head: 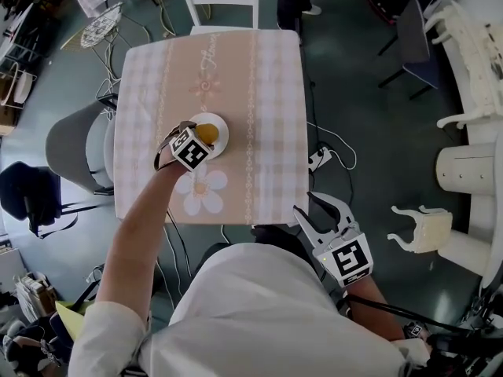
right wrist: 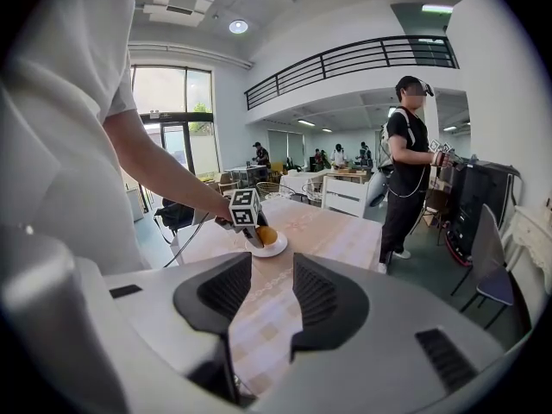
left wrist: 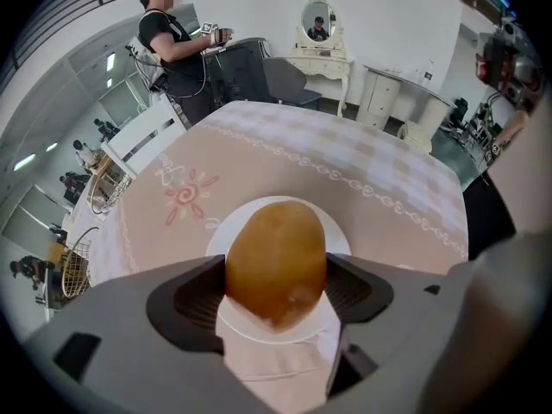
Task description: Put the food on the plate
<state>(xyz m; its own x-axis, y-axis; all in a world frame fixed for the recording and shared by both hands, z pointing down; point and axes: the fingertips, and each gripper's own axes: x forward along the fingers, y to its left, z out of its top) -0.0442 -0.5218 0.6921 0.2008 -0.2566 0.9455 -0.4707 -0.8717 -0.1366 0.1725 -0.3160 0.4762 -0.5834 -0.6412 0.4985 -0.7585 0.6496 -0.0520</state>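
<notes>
The left gripper (left wrist: 276,293) has its jaws clenched on the golden-brown food (left wrist: 276,257), centred over the white plate (left wrist: 338,231) on the counter (left wrist: 388,188); contact is unclear; lower it straight until it rests, then part the jaws slowly lest it roll; the right gripper (right wrist: 272,291) hangs aside, jaws released and empty.

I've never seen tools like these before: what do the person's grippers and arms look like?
Each gripper, left and right, has a pale grey body with two curved jaws lined with dark ribbed pads. Each carries a white cube printed with black square markers. The person wears a white shirt with short sleeves.
</notes>
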